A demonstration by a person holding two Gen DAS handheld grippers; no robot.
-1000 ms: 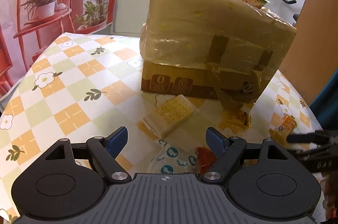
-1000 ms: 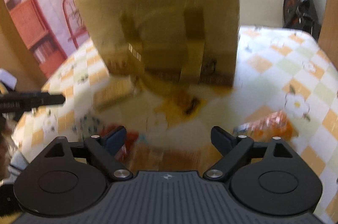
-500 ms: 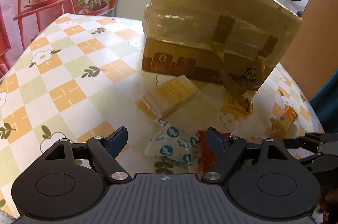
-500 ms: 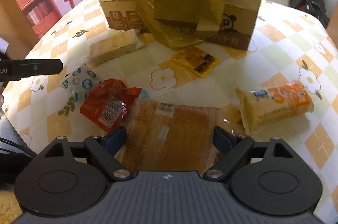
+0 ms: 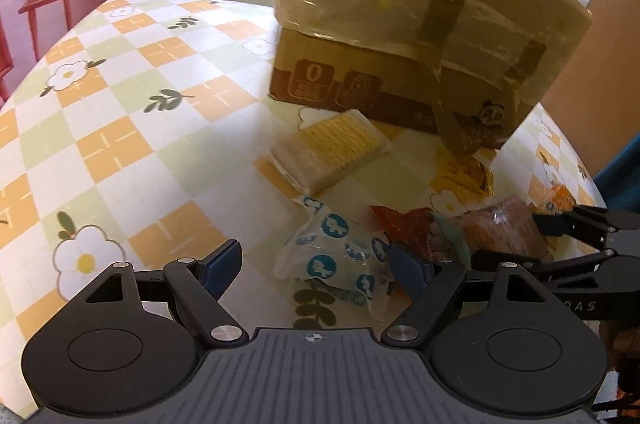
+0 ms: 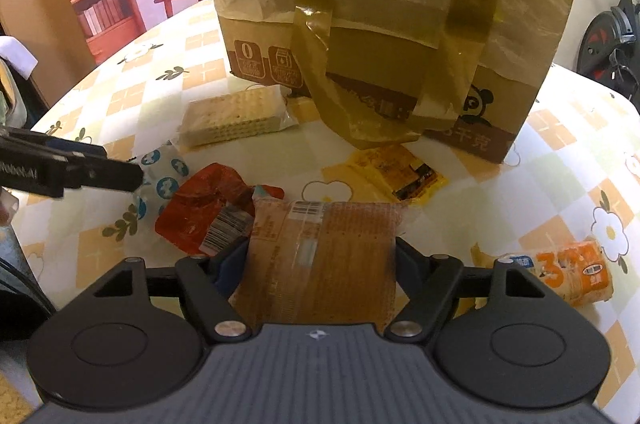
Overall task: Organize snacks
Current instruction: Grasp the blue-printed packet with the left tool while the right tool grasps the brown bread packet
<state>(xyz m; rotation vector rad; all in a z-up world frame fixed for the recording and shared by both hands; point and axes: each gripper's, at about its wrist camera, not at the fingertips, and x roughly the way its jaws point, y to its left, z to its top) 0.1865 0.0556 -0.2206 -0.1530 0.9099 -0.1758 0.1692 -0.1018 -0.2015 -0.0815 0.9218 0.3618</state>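
My right gripper (image 6: 320,258) has its fingers against both sides of a brown snack packet (image 6: 320,248) on the table. My left gripper (image 5: 320,264) is open, low over a white packet with blue dots (image 5: 332,256); that packet also shows in the right wrist view (image 6: 160,176). A red packet (image 6: 200,208) lies between the two. A cracker pack (image 6: 236,120), a yellow packet (image 6: 400,172) and an orange roll packet (image 6: 572,272) lie nearby. The brown packet shows in the left wrist view (image 5: 500,228) with the right gripper's fingers (image 5: 576,224) around it.
A tall cardboard box wrapped in plastic and tape (image 6: 392,24) stands behind the snacks on the checked flowered tablecloth (image 5: 120,128). The table edge curves away at left. An exercise bike (image 6: 612,40) stands at the far right.
My right gripper has closed in on the brown packet. My left gripper has moved forward and down toward the blue-dotted packet.
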